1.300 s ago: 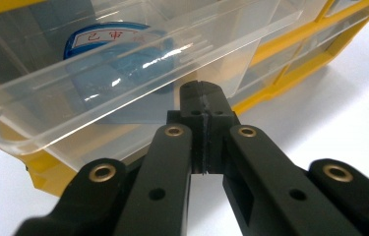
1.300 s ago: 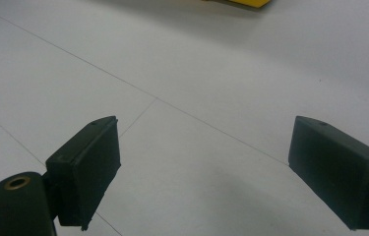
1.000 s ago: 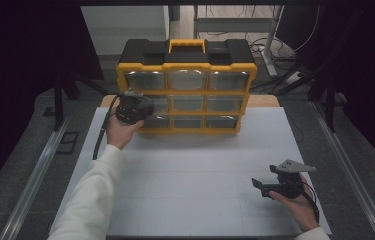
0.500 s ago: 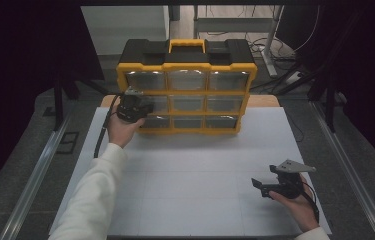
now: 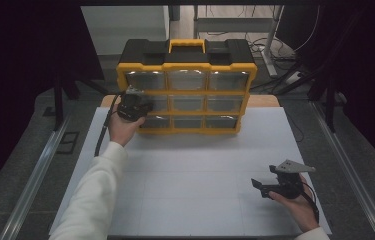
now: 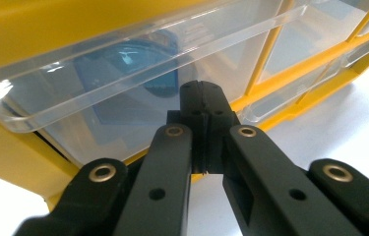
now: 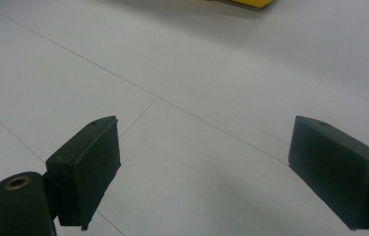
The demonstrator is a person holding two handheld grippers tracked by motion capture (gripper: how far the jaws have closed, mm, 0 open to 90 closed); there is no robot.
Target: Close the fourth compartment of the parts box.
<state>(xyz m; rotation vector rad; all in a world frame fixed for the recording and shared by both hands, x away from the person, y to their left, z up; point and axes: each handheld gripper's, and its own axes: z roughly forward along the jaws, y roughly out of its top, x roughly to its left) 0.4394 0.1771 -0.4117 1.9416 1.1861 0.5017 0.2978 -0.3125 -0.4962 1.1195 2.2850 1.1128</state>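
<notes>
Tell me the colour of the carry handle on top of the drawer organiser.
Yellow; the handle shows best in the high view, set in the black lid.

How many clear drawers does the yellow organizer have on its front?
9, in three rows of three on the organizer: top row, middle row, bottom row. The left gripper, jaws shut, partly covers the left drawers of the middle and bottom rows.
</notes>
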